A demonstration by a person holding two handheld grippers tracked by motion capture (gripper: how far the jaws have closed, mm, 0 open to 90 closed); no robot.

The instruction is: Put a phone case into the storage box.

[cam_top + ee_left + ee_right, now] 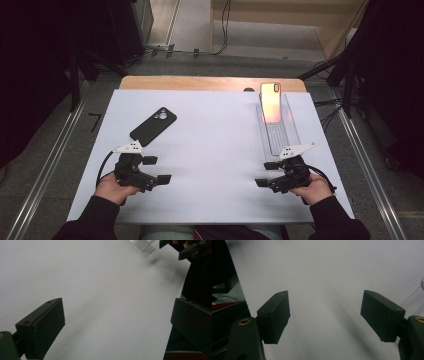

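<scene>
A black phone (152, 125) lies face down on the white board (210, 150), left of centre, camera end pointing away. Propped upright at the far end of a clear plastic stand (278, 135) on the right is a second phone (270, 102) with an orange-pink back. My left gripper (157, 169) hovers near the front left, just below the black phone, open and empty, jaws pointing right. My right gripper (267, 174) is at the front right by the stand's near end, open and empty, jaws pointing left. Between the wide-apart jaws of each gripper (117, 322) (325, 315) is bare board.
The board's front edge lies close to my forearms. A wooden table edge (210, 83) shows behind the board. Metal rails (45, 170) run along both sides on the floor, and cables (330, 107) trail at the far right.
</scene>
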